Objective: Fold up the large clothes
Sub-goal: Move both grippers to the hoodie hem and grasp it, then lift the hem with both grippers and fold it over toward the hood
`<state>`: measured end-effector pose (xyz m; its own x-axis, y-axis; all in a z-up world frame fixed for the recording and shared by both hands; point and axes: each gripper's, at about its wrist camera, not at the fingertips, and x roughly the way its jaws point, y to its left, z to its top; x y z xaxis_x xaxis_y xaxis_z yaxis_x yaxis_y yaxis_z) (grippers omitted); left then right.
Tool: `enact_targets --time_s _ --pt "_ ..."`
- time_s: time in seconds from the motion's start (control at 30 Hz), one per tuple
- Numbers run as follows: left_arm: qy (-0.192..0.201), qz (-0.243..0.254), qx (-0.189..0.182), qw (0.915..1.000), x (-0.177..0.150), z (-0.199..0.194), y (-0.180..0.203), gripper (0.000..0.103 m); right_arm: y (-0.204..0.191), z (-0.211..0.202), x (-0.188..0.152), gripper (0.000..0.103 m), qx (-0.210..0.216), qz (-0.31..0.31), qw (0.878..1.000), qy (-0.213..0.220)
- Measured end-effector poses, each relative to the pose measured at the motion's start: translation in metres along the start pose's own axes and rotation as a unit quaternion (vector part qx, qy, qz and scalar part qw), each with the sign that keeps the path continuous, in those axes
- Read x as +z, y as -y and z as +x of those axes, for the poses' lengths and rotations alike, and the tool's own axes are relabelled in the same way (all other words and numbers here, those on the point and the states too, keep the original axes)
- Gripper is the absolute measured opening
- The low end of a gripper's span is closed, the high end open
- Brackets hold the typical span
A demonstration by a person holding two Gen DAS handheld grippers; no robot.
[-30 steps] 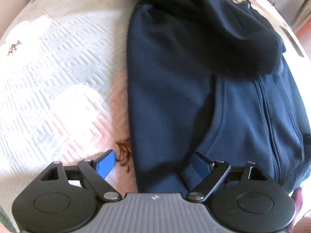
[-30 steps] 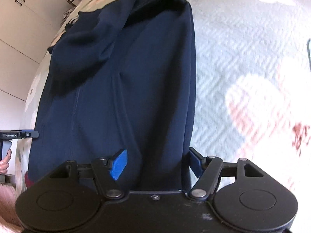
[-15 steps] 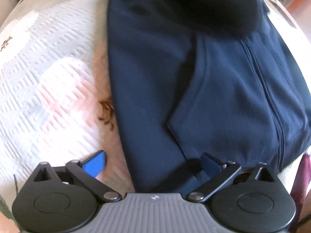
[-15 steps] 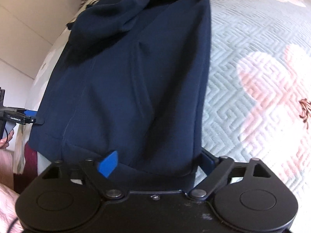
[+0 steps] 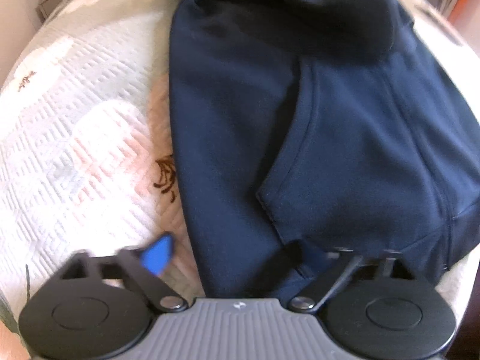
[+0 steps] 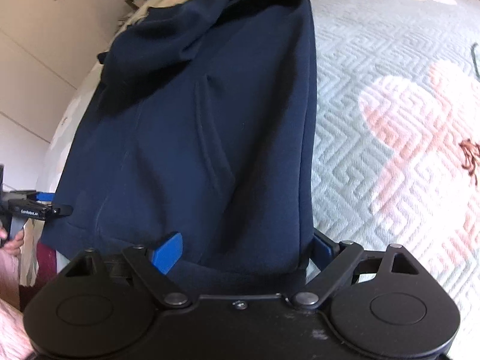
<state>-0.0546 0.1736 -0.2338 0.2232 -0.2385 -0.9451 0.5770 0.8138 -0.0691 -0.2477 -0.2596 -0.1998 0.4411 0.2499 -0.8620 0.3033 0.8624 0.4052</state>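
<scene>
So the navy hoodie [image 5: 270, 126] was lying flat on the bed's quilted floral bedspread [image 5: 75, 126], sleeves already folded in, hood bunched at the far end. The left hand-held gripper [image 5: 231, 253] had its fingers spread wide over the hem's left corner, not pinching anything. The right hand-held gripper [image 6: 246, 249] was just as wide open, straddling the hem at the hoodie's other corner, fabric between its blue pads [image 6: 168, 252].

The left gripper [image 5: 237, 255] has a ribbed grey body, two round black discs, black linkage arms on silver pivots and blue fingertips [image 5: 159, 253]. The right gripper [image 6: 246, 247] looks the same, but with a black, lightly scuffed body.
</scene>
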Motion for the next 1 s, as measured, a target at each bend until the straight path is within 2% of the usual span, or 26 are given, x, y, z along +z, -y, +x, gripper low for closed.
enact_targets --time_s 0.03,0.07,0.13,0.17,0.23,0.27,0.37,0.47,0.67,0.73,0.8,0.9,0.97,1.0 --pt "0.006 0.009 -0.019 0.9998 -0.003 -0.006 0.0 0.046 -0.001 0.0 0.001 0.103 0.004 0.01 1.0 -0.003" --pt "0.008 0.024 -0.032 0.9992 -0.007 -0.011 0.001 0.029 0.0 0.0 0.001 0.096 0.015 0.017 1.0 -0.008" --pt "-0.003 0.042 -0.046 0.998 -0.015 -0.013 0.0 0.023 0.001 -0.001 -0.001 0.061 0.023 0.028 0.999 -0.02" --pt "-0.002 0.039 -0.053 0.9978 -0.015 -0.015 -0.003 0.015 0.006 -0.004 -0.002 0.014 0.029 0.047 0.998 -0.02" --pt "0.001 0.007 -0.078 0.9969 -0.01 -0.017 -0.012 0.008 0.023 -0.005 -0.014 0.015 0.068 0.129 0.989 -0.011" --pt "0.009 -0.011 -0.093 0.9955 -0.006 -0.018 -0.017 0.008 0.025 -0.006 -0.015 0.015 0.073 0.15 0.986 -0.003" --pt "0.056 -0.055 -0.133 0.988 0.011 -0.037 -0.032 0.007 0.012 -0.021 -0.004 0.014 0.094 0.138 0.985 0.047" --pt "0.12 -0.108 -0.174 0.9714 0.034 -0.06 -0.052 0.007 0.003 -0.047 0.023 0.013 0.141 0.151 0.972 0.111" --pt "0.189 -0.161 -0.195 0.9488 0.083 -0.091 -0.079 0.006 -0.011 -0.078 0.088 0.013 0.178 0.135 0.956 0.19" --pt "0.21 -0.188 -0.214 0.9351 0.101 -0.098 -0.091 0.006 -0.007 -0.084 0.102 0.013 0.183 0.13 0.952 0.209" --pt "0.232 -0.21 -0.232 0.9209 0.12 -0.109 -0.1 0.006 -0.006 -0.1 0.112 0.013 0.199 0.13 0.943 0.235" --pt "0.263 -0.22 -0.254 0.9043 0.154 -0.126 -0.109 0.006 0.002 -0.115 0.141 0.013 0.205 0.114 0.933 0.271" --pt "0.279 -0.225 -0.264 0.8953 0.181 -0.132 -0.112 0.006 -0.001 -0.119 0.169 0.013 0.207 0.104 0.928 0.291" --pt "0.285 -0.226 -0.263 0.8935 0.194 -0.133 -0.11 0.006 -0.002 -0.118 0.184 0.013 0.207 0.108 0.925 0.301"
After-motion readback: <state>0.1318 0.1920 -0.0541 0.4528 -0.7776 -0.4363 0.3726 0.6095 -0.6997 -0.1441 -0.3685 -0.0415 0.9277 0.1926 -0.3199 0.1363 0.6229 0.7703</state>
